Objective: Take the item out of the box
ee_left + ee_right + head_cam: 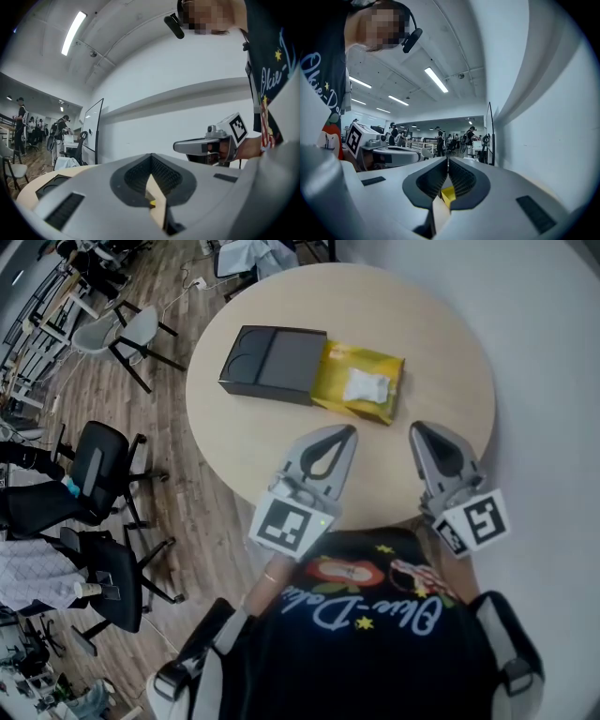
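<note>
A dark grey box (272, 363) lies on the round wooden table (253, 451). Its yellow inner tray (360, 360) is slid out to the right, and a white packet (366, 386) lies in it. My left gripper (348, 431) hovers at the table's near edge, shut and empty, a short way in front of the tray. My right gripper (415, 428) is beside it, also shut and empty. In the left gripper view the jaws (151, 157) are pressed together, with the box (53, 184) low at left. The right gripper view shows its jaws (447, 160) together too.
Black office chairs (101, 470) and a grey chair (131, 329) stand on the wooden floor left of the table. A white wall runs along the right side. Several people stand far off in the room (440, 140).
</note>
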